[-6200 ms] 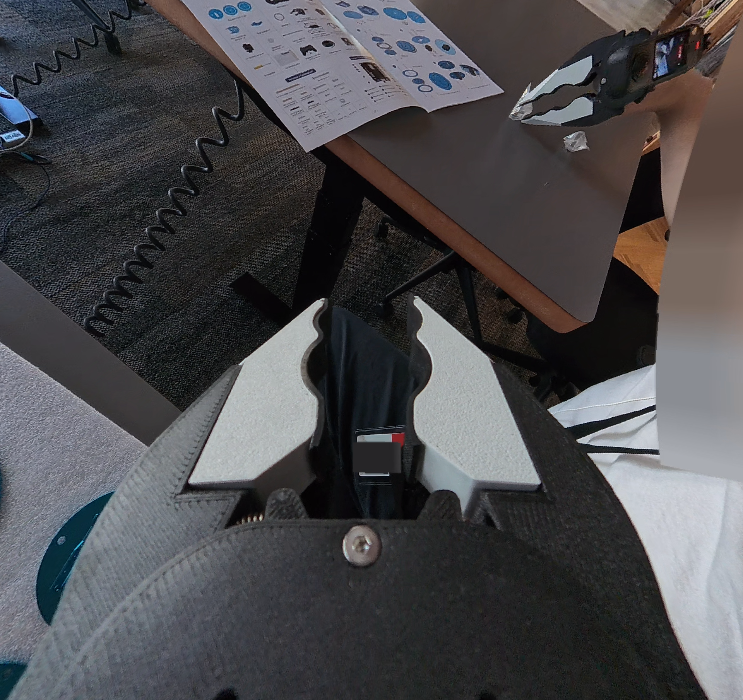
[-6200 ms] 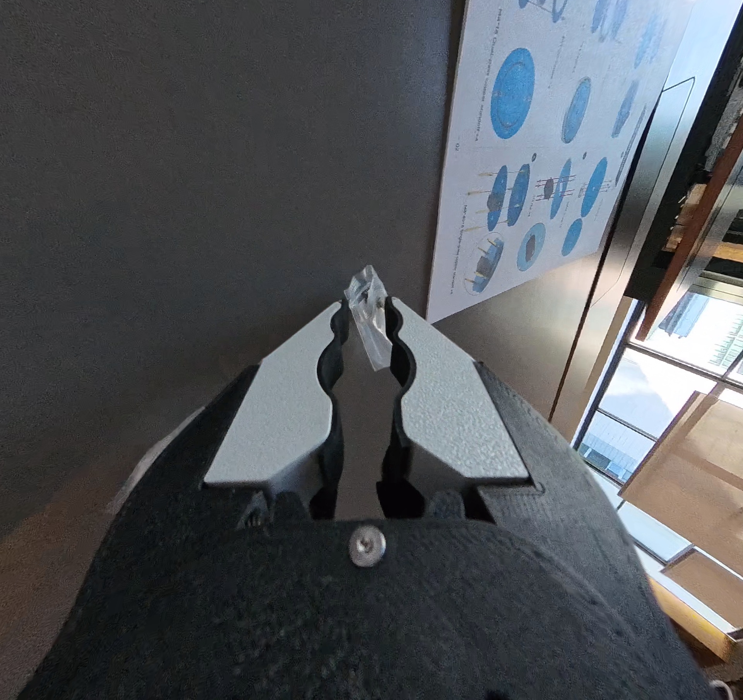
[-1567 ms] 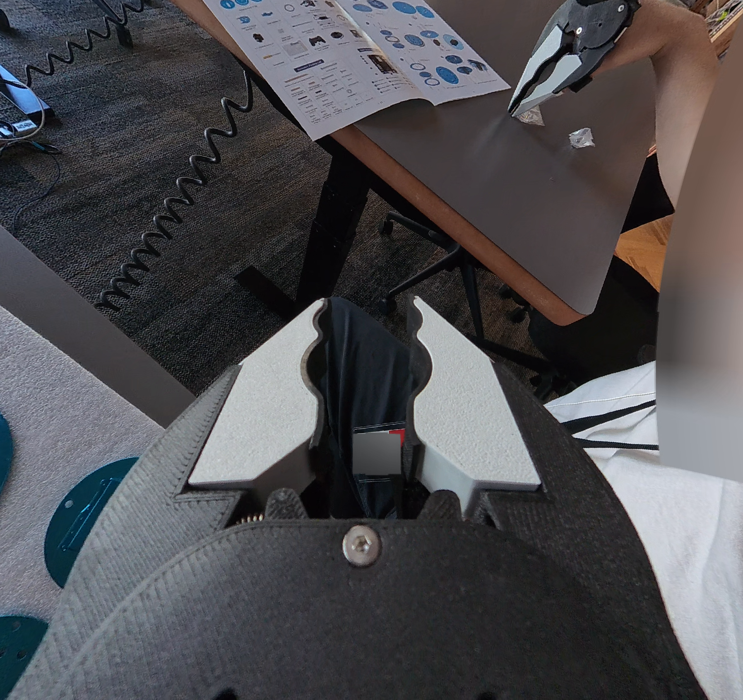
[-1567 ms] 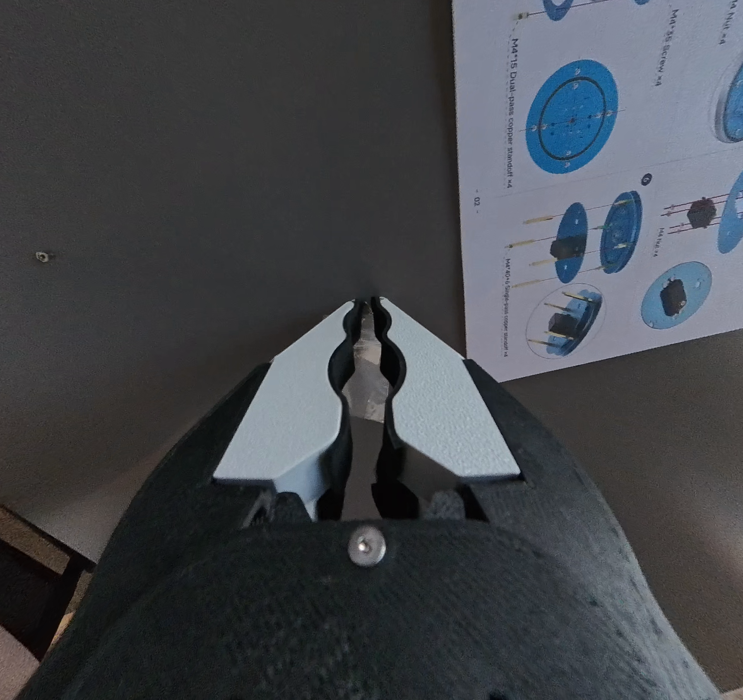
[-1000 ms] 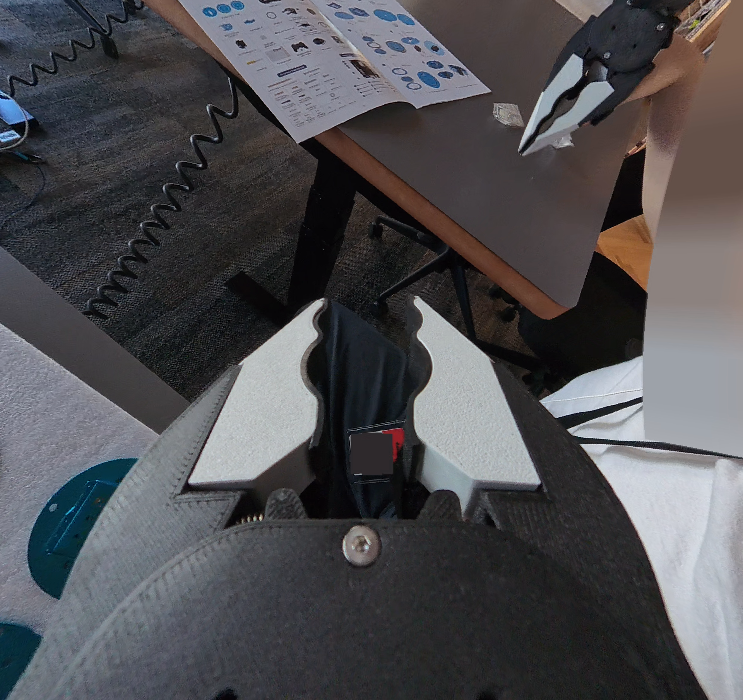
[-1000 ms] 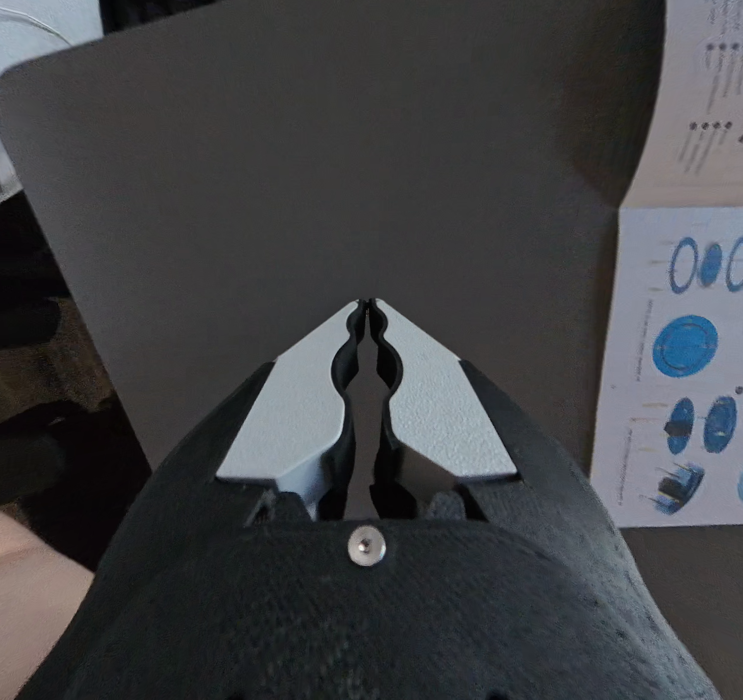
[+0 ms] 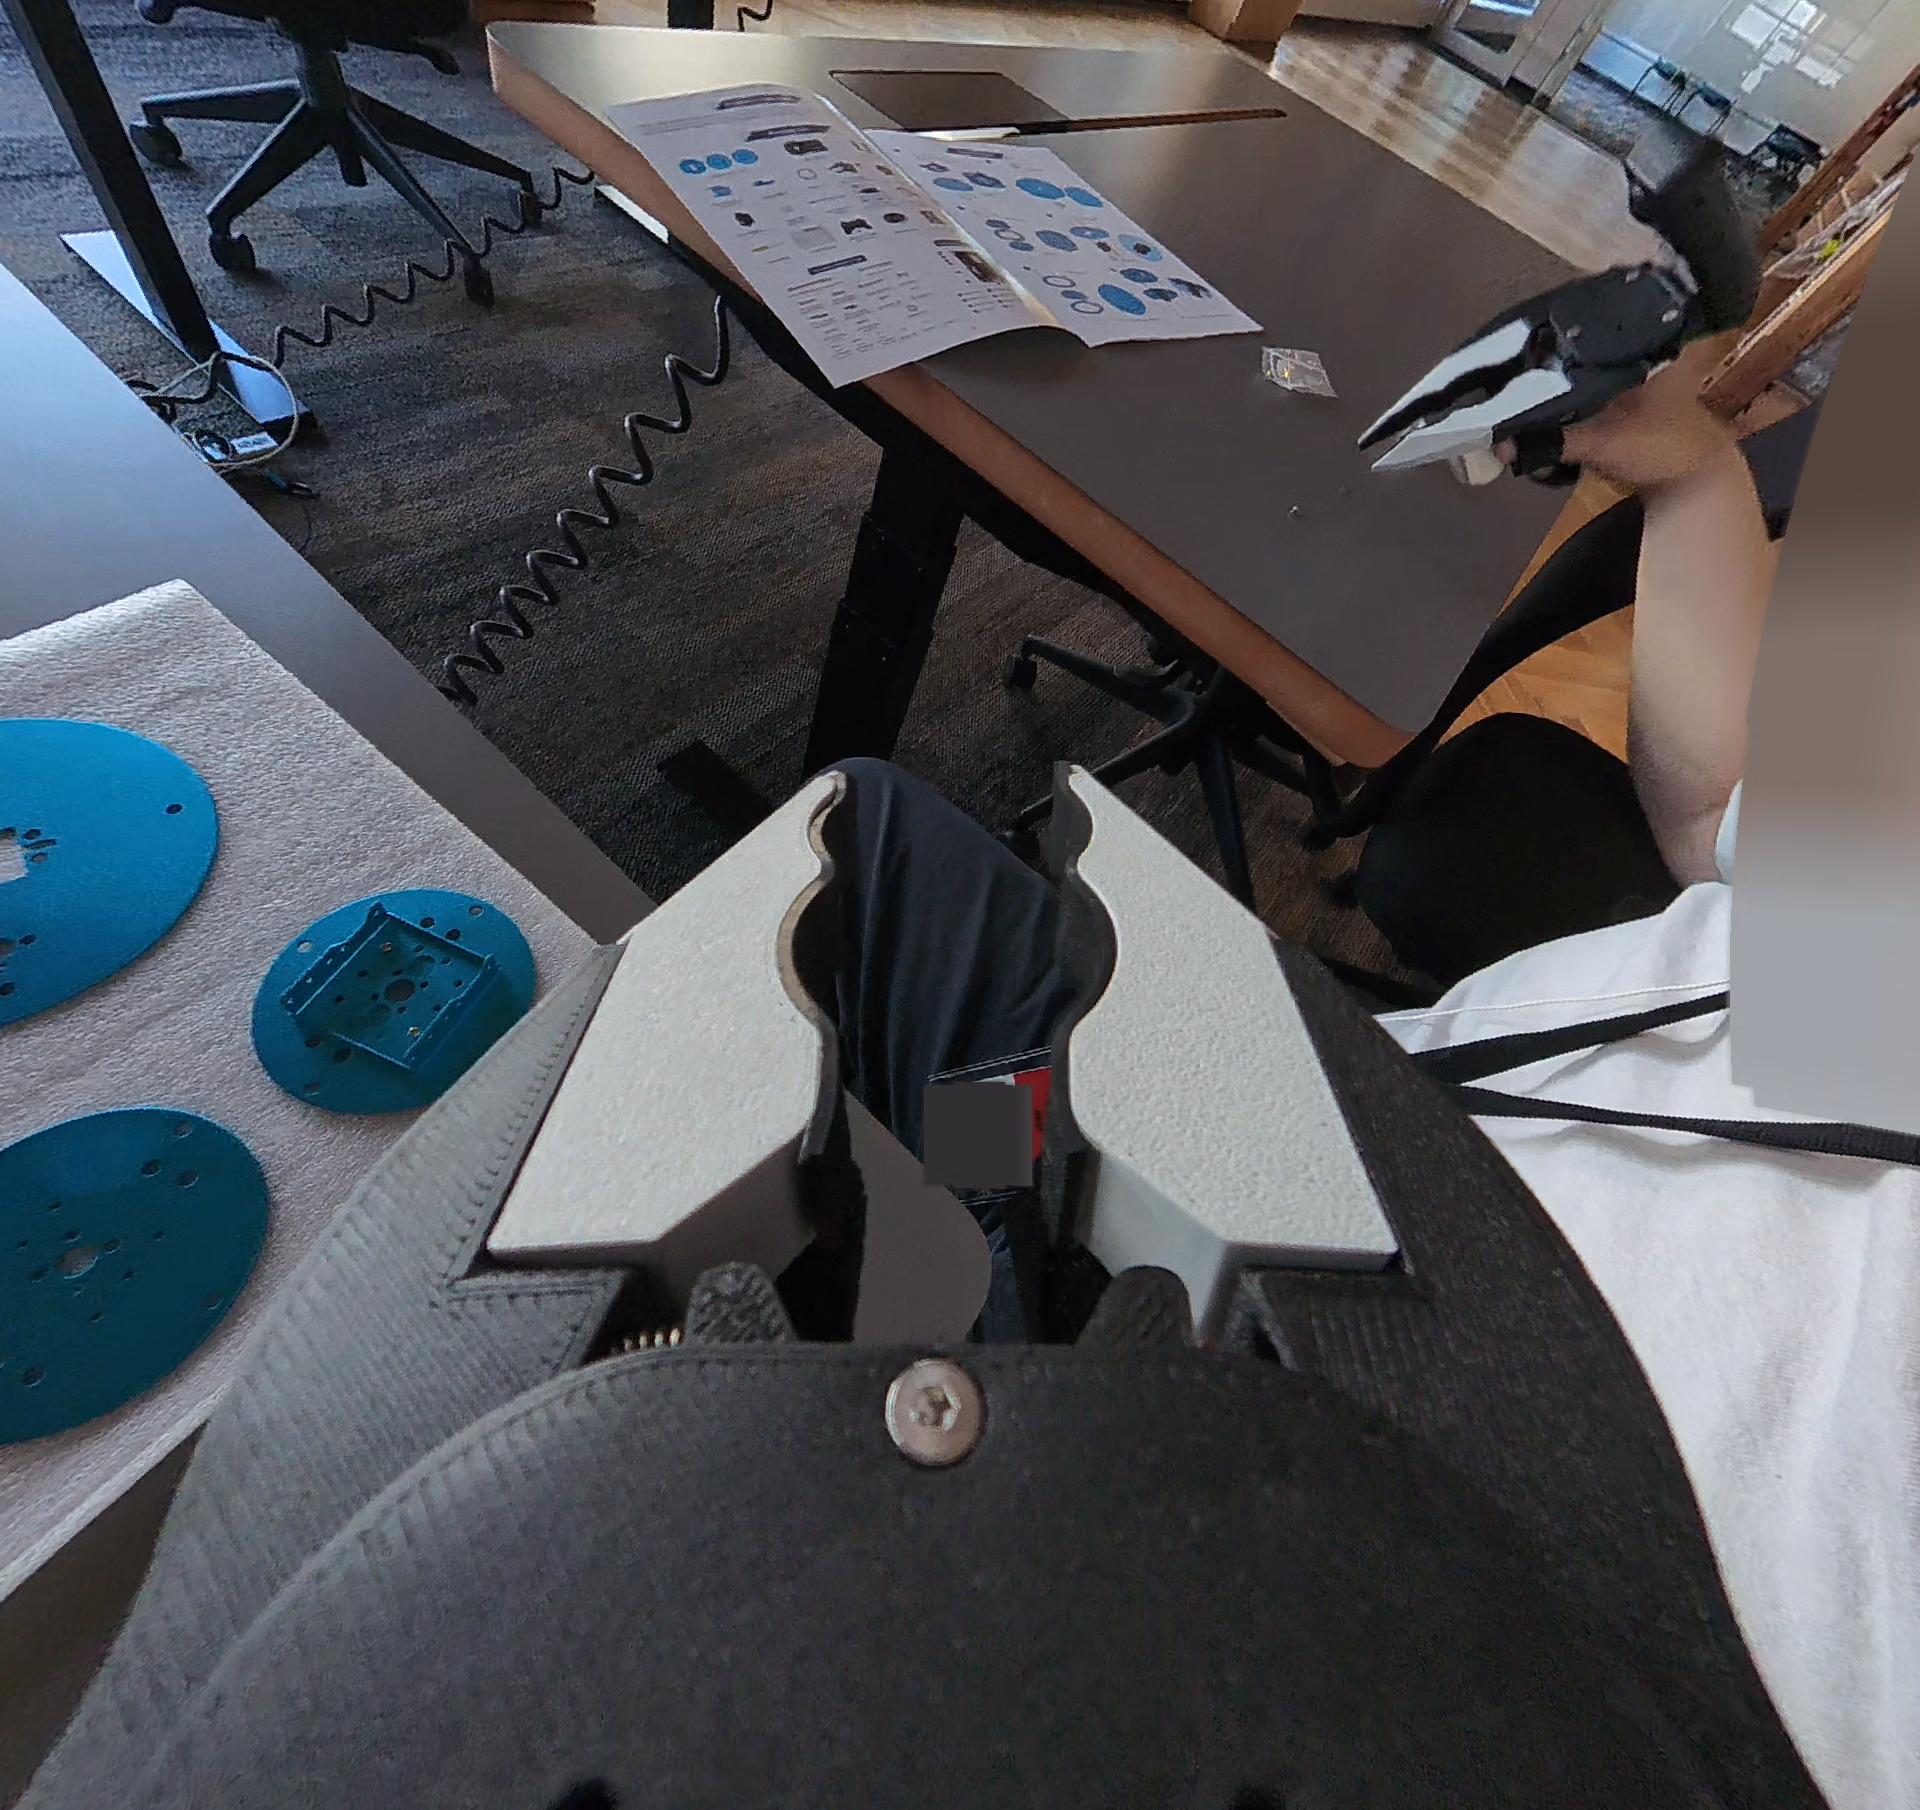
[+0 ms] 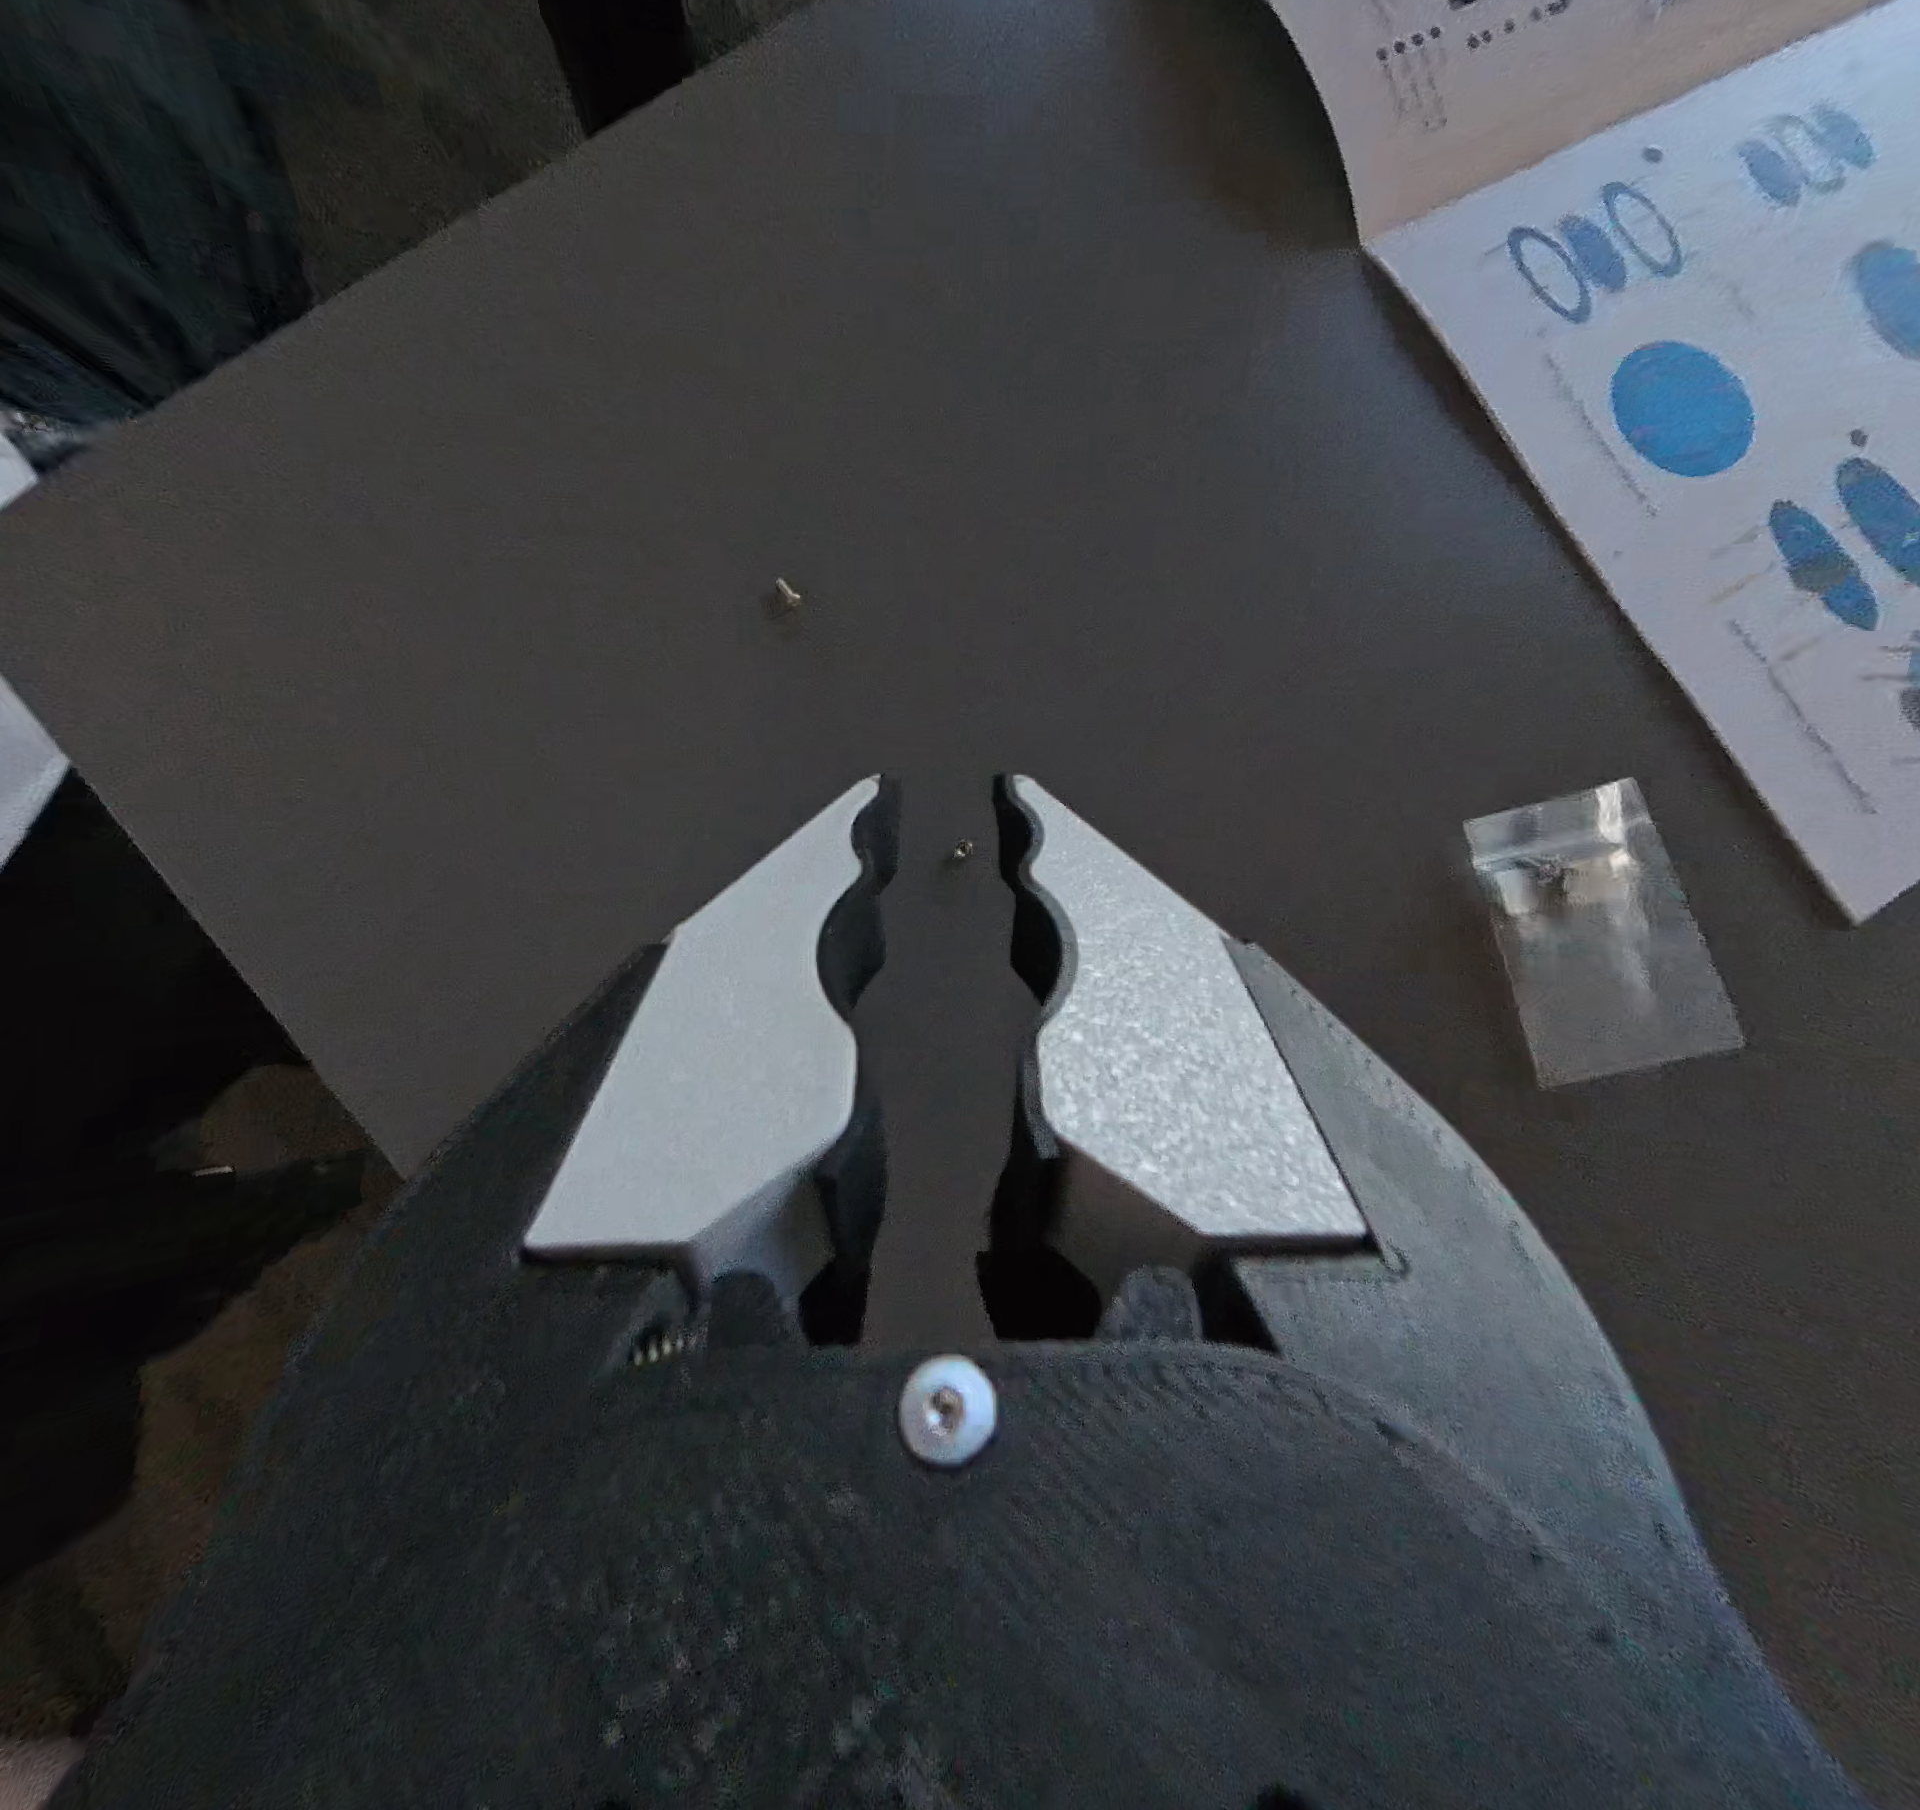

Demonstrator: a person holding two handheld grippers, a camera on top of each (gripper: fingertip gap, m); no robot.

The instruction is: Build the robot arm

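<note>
The right gripper [image 8: 945,794] hangs over a dark grey table [image 8: 623,410]; its two pale fingers [image 8: 727,1033] stand a little apart and hold nothing; a tiny screw [image 8: 961,849] lies on the table and shows in the gap between the tips, though it is hard to tell if the tips touch the table; a second small screw [image 8: 787,597] lies farther out on the bare top; a little clear plastic bag [image 8: 1590,939] lies flat to the right of the gripper, well clear of it; an open booklet [image 8: 1714,358] with blue round pictures lies past the bag, near its far end.

The left gripper [image 7: 940,804] is held low, away from that table; its fingers [image 7: 686,1054] are spread wide with nothing between them; behind the gap shows a person's dark trouser leg [image 7: 935,929]; to its left, three blue round metal plates [image 7: 395,1000] lie on a pale cloth [image 7: 312,804]; to its right is a white shirt [image 7: 1714,1293]; far off in this view the right gripper [image 7: 1377,446] hovers over the table's near corner, with the bag [image 7: 1297,371] and the booklet [image 7: 914,222] beyond it; a black office chair [image 7: 312,15] stands on the carpet.
</note>
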